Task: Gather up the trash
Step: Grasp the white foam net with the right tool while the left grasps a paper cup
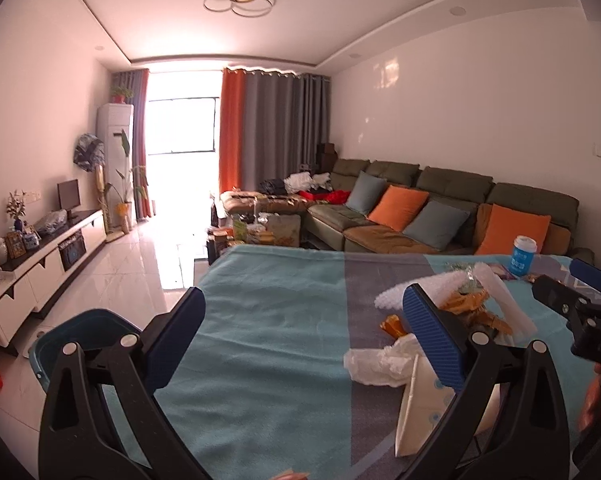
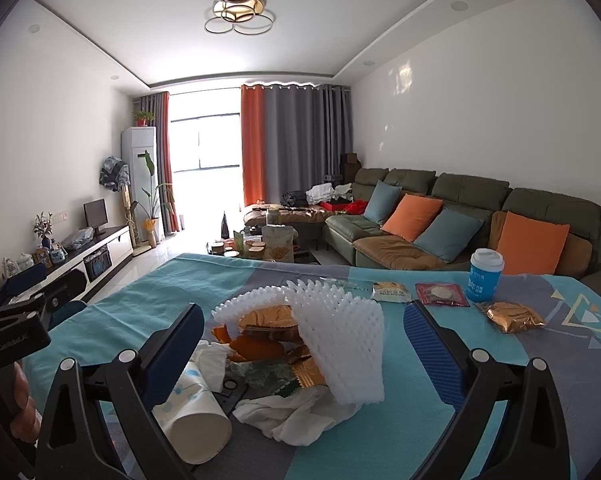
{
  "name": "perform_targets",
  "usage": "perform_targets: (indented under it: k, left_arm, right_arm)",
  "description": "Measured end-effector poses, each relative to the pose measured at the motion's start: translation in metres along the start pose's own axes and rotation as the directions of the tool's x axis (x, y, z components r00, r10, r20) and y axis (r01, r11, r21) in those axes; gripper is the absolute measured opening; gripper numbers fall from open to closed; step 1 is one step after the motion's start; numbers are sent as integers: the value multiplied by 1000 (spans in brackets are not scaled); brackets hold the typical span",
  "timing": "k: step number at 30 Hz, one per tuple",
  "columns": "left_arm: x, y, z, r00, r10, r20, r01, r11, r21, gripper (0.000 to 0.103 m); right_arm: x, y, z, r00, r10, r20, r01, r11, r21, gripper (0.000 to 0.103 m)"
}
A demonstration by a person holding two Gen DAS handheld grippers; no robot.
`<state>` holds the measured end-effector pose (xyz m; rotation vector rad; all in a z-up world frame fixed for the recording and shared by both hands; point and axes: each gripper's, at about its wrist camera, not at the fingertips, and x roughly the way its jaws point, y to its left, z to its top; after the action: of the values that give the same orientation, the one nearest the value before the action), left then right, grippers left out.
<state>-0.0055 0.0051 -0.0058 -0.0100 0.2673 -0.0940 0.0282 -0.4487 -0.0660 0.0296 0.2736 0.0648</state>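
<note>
I hold both grippers with jaws spread wide and empty: the left gripper [image 1: 304, 320] over bare tablecloth [image 1: 260, 320], the right gripper [image 2: 304, 340] framing the trash pile [image 2: 300, 344] of white foam netting [image 2: 340, 332], gold wrappers and tissue, a tipped paper cup [image 2: 196, 420] nearest. A blue cup [image 2: 485, 280] with white lettering I cannot read stands far right, and the left handle's mount reads "GenRobot.AI" [image 2: 14, 346].

both fisheye views look forward along their own fingers, low over the cloth-covered worktop [image 1: 268, 320], facing the window and sofa [image 2: 472, 216]. the left wrist view sits further left, near the worktop's left edge. the right wrist view hangs close above the trash pile [image 2: 300, 344]. both share the pile, the blue cup [image 1: 523, 255] and the room.
</note>
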Motion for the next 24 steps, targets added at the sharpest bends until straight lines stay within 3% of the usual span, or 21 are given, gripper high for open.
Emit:
perform_targets:
  k: [4,6,9,11,15,17,20,22,24]
  left_arm:
    - [7,-4,-9,994,-88,-69,90,996,25,97]
    - [10,-7,-14,982,-153,-113,159,987,39,97]
    - [13,-17,-23,956,-238,-172,252,965,65,96]
    - [17,-25,-32,935,-288,-209,308,948,75,90]
    - [32,-36,-47,885,-359,-297,390,919,53,72]
    - [39,-42,-55,847,-411,-338,439,898,10,68]
    - [49,-44,-63,782,-487,-390,509,859,-52,51]
    - [53,-45,-66,755,-517,-404,537,841,-73,43]
    - [55,-46,-68,735,-539,-411,556,826,-90,31]
  right_arm:
    - [12,-9,-2,998,-5,-61,6,1000,30,96]
    - [20,-12,-4,995,-12,-99,15,1000,28,90]
    - [35,-19,-7,985,4,-170,4,999,46,74]
    - [43,-23,-10,978,21,-207,-9,998,58,61]
    - [52,-26,-15,967,48,-249,-30,997,75,46]
    - [53,-27,-17,964,62,-257,-42,996,81,38]
    - [56,-32,-17,960,91,-266,-68,993,97,25]
    - [57,-35,-17,957,109,-271,-82,991,108,16]
    - [57,-37,-15,956,118,-270,-90,989,114,14]
